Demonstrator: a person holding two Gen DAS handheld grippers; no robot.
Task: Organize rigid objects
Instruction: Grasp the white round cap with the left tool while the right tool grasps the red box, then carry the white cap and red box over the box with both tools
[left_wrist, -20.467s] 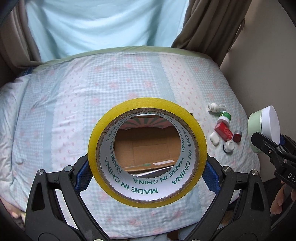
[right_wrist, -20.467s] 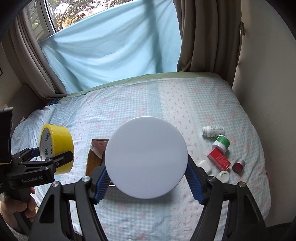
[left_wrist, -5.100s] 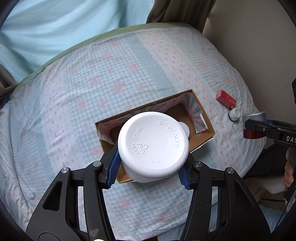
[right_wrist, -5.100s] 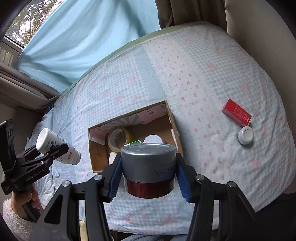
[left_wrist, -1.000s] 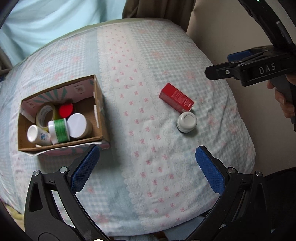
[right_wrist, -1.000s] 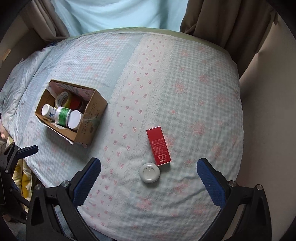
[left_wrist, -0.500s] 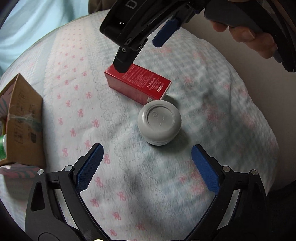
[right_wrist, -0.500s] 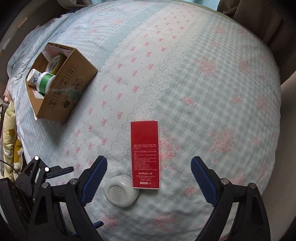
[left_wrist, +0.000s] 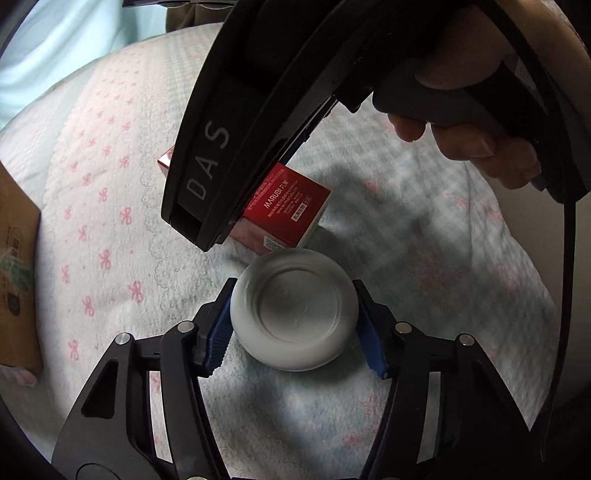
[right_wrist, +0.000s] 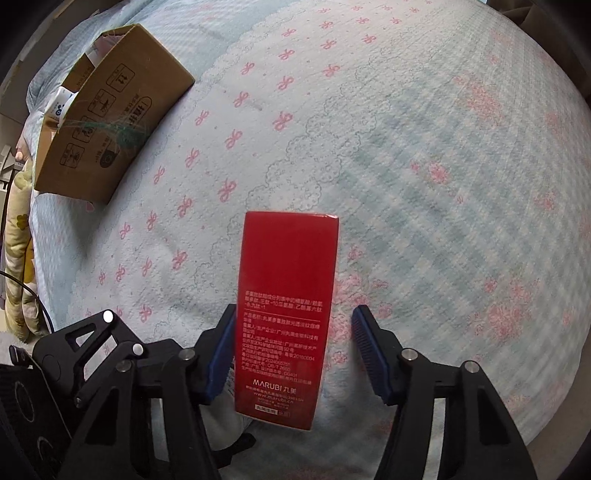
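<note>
On the bedspread, printed with pink bows, both grippers point steeply down at the last two loose things. The left gripper has just been closing, and its blue pads now press on both sides of the round white jar. Just beside the jar lies the red box. The right gripper has just been closing around it: the left pad sits against the box's edge, while a gap shows between the box and the right pad. Well apart, toward the left, stands the cardboard box with bottles inside.
</note>
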